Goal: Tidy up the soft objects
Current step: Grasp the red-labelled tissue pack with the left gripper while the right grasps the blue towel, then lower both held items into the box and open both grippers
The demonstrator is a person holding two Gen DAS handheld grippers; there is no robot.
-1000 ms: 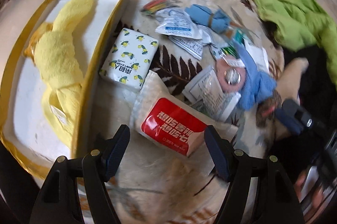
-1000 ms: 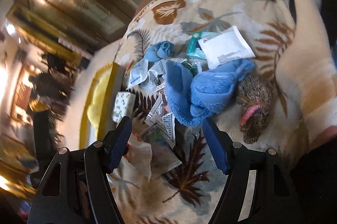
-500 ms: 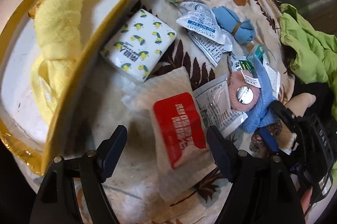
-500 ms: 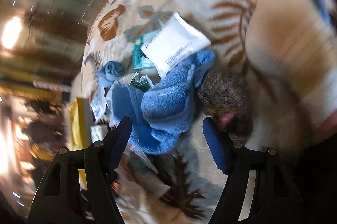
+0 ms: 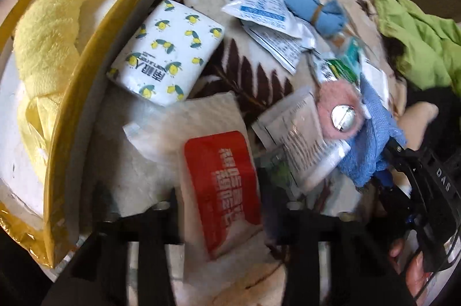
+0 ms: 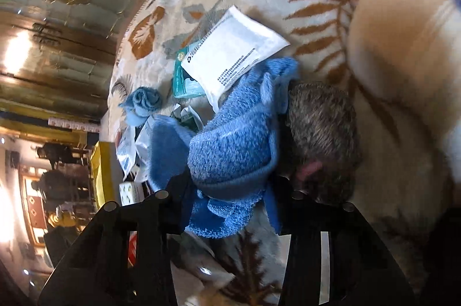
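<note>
A white soft pack with a red label (image 5: 222,185) lies on the leaf-patterned blanket (image 5: 250,75). My left gripper (image 5: 222,208) is closing, and its jaws press the pack's two sides. My right gripper (image 6: 227,199) is also closing, with a fold of the blue towel (image 6: 230,139) squeezed between its fingers. In the left wrist view the same towel (image 5: 371,139) and the right gripper (image 5: 417,190) show at the right. A yellow-rimmed box (image 5: 86,69) at the left holds a yellow plush towel (image 5: 49,38).
A lemon-print tissue pack (image 5: 167,52) lies beside the box. Several paper sachets (image 5: 259,9), a rolled blue cloth (image 5: 314,9) and a pink fluffy disc (image 5: 340,113) are scattered around. A brown fuzzy toy (image 6: 322,133) touches the towel. A green garment (image 5: 417,41) lies far right.
Both grippers have sunk toward the blanket and narrowed their jaws, the left around the red-labelled pack, the right around the blue towel. The right view has rolled.
</note>
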